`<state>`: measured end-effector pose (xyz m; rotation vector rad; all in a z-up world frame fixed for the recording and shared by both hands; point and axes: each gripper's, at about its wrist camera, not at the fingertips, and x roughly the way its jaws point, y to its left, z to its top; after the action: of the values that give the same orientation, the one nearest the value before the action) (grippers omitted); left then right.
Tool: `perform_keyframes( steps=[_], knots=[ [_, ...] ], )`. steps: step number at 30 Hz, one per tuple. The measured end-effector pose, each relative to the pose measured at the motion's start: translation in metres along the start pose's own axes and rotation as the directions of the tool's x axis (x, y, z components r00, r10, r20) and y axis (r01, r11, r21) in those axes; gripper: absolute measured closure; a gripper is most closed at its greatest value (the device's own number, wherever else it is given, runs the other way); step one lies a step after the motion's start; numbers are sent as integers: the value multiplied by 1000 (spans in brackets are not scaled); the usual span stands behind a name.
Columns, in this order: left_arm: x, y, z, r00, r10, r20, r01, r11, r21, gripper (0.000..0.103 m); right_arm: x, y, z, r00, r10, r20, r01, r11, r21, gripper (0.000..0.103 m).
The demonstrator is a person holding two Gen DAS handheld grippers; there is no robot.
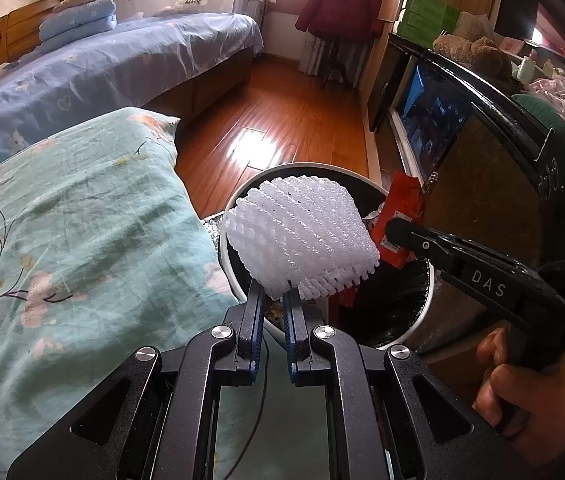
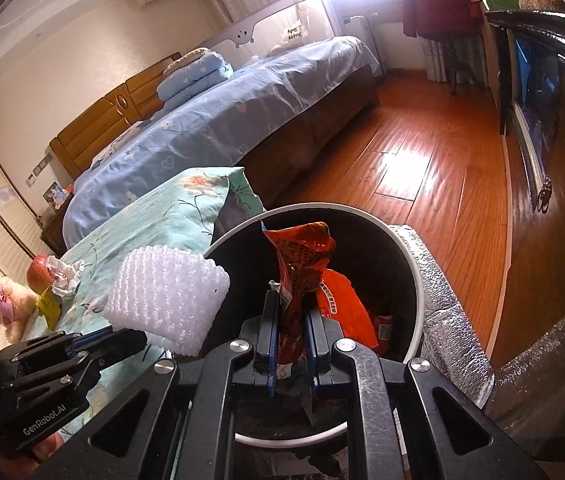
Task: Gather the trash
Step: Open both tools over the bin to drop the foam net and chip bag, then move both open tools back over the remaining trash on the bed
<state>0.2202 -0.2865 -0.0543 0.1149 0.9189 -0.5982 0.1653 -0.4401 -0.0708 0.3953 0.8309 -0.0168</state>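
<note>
Two pieces of trash hang at the bin (image 2: 410, 264) at once, one in each of my grippers. My right gripper (image 2: 292, 320) is clamped on a red wrapper (image 2: 302, 256), which stands upright between the jaws, its long axis running up and away from me, directly over the dark mouth of the bin. From this hand the opening lies straight below and ahead: a release should drop the wrapper inside, where other red packets (image 2: 346, 304) already lie.

My left gripper (image 1: 274, 292) pinches a white foam net (image 1: 302, 232) by its lower corner, the jaws nearly together on the thin edge. The net fans up and to the right from the fingers. Seen from the left wrist it covers much of the bin's mouth; seen from the right wrist it sits at the rim's left side, partly over the quilt (image 2: 162, 216) on the bed beside the bin. I judge it only partly across the rim, so this hand needs to go a little further right before letting go, or the light net may tip onto the quilt.

Right hand is the better placed; its wrapper should fall first. More trash, a crumpled tissue (image 2: 67, 276) and a yellow scrap (image 2: 50, 304), waits on the quilt, well left of the bin, nearer my left hand.
</note>
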Motion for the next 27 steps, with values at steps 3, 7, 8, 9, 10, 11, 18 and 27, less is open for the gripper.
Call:
perform_keyframes(
  steps=[3,7,8,9,10,11,18,27],
  knots=[
    [2,0,1,1000,-1,-4,1,1000,-5,94,2,-1,1,1000,-3,-3,3,1000,-1,91],
    [6,0,4,1000,-10,-13,10,1000,-8,93,5,-2,3,1000,-7,-9,7,1000,-3,88],
    [7,0,5,1000,-13,-15,12,1000,-8,92,5,-3,4,1000,-7,-10,7,1000,-3,88],
    [7,0,5,1000,-10,-16,10,1000,-10,90,5,-3,4,1000,-9,-10,9,1000,-1,87],
    [7,1,5,1000,-10,-19,9,1000,-11,87,6,-3,5,1000,-10,-13,10,1000,1,85],
    [6,1,4,1000,-18,-17,18,1000,-12,86,7,-3,6,1000,-8,-16,8,1000,7,81],
    [-9,15,-10,1000,-17,5,17,999,-47,74,-2,-4,3,1000,2,2,-2,1000,26,53],
    [-50,64,-47,996,68,59,-57,983,-176,57,-10,34,-8,997,75,4,-75,997,-27,24]
  ],
)
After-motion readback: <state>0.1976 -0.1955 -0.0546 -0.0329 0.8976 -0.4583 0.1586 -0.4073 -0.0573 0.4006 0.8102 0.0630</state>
